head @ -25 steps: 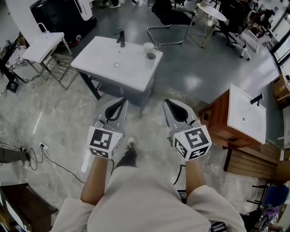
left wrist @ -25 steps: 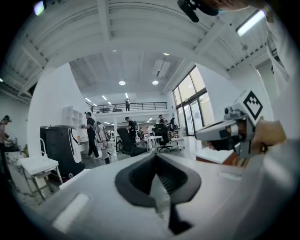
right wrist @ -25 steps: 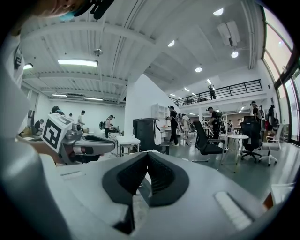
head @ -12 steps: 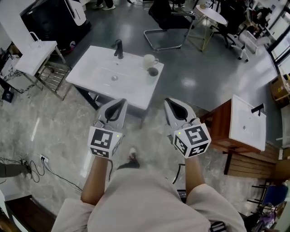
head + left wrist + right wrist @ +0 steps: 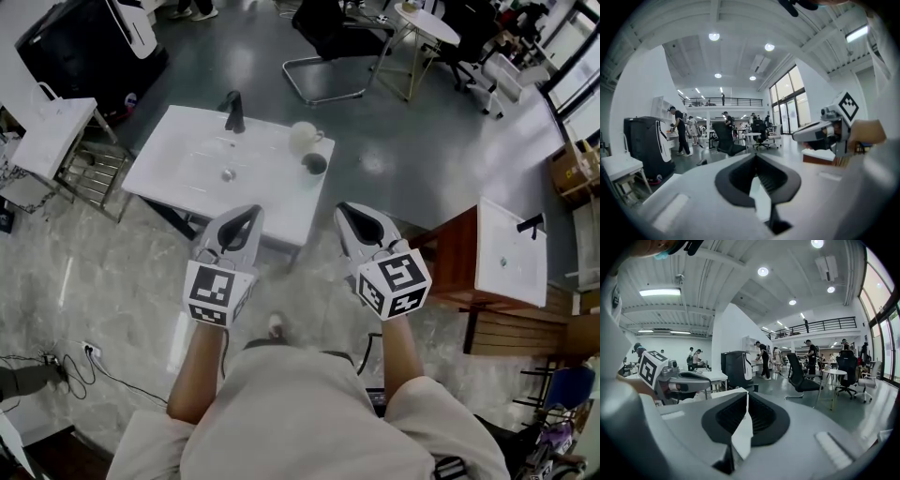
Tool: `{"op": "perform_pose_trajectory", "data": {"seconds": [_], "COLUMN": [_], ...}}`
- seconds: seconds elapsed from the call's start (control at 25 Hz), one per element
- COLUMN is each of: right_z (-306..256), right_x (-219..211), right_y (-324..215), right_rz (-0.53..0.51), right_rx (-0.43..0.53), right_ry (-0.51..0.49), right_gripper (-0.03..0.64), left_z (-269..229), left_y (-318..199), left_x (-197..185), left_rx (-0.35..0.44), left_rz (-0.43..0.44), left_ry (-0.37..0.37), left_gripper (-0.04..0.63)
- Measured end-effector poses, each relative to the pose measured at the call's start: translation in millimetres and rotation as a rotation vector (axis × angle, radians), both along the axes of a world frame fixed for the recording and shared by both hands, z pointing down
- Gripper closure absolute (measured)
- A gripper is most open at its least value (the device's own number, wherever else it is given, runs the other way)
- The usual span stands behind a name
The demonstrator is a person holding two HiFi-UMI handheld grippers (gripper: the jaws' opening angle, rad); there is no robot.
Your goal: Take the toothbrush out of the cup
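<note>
A white sink table (image 5: 187, 173) with a black faucet (image 5: 232, 111) stands ahead of me. On its right end are a white mug (image 5: 303, 136) and a smaller dark-mouthed cup (image 5: 315, 163); no toothbrush can be made out at this distance. My left gripper (image 5: 246, 214) hovers over the table's near edge, shut and empty. My right gripper (image 5: 349, 212) is level with it, just off the table's near right corner, also shut and empty. In the left gripper view the jaw tips of the left gripper (image 5: 756, 157) meet. In the right gripper view the right gripper (image 5: 746, 394) is likewise closed.
A wooden cabinet with a white basin (image 5: 511, 248) stands to the right. A small white side table (image 5: 47, 131) and a black machine (image 5: 84, 37) are at the left. Behind the sink are a black chair (image 5: 323, 28) and a round table (image 5: 427, 23). Cables (image 5: 56, 328) lie on the floor.
The sink table has drawn nearer, sliding down the view until its near edge reaches the left gripper's tip. Both grippers stayed shut and side by side.
</note>
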State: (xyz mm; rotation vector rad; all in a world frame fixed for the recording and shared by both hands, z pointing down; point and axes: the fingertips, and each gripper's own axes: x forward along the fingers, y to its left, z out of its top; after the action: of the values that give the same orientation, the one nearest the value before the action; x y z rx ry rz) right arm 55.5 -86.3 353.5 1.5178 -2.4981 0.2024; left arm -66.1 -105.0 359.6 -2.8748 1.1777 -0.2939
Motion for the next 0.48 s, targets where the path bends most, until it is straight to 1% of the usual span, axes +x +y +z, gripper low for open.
{"op": "perform_pose_trajectory", "data": {"seconds": [0.2,0.36,0.48], "right_z": [6,16,25], "right_x": [-3,-1,2], "right_y": [-27,-41,-53], "right_rz": [0.031,0.042,0.047], "right_rx": [-0.015,-0.035,-0.053], "right_ry": [0.016,0.026,0.032], "right_gripper": [0.588,0.572,0.572], "left_z": [9,17,23], "left_y": [-24,-38,-47], "left_x": [1,5,5], "left_rx": [-0.025,-0.040,-0.052], "left_rz": [0.033,0.045,0.048], "left_ry": [0.005,0.002,-0.007], "left_gripper": [0.594,0.594,0.594]}}
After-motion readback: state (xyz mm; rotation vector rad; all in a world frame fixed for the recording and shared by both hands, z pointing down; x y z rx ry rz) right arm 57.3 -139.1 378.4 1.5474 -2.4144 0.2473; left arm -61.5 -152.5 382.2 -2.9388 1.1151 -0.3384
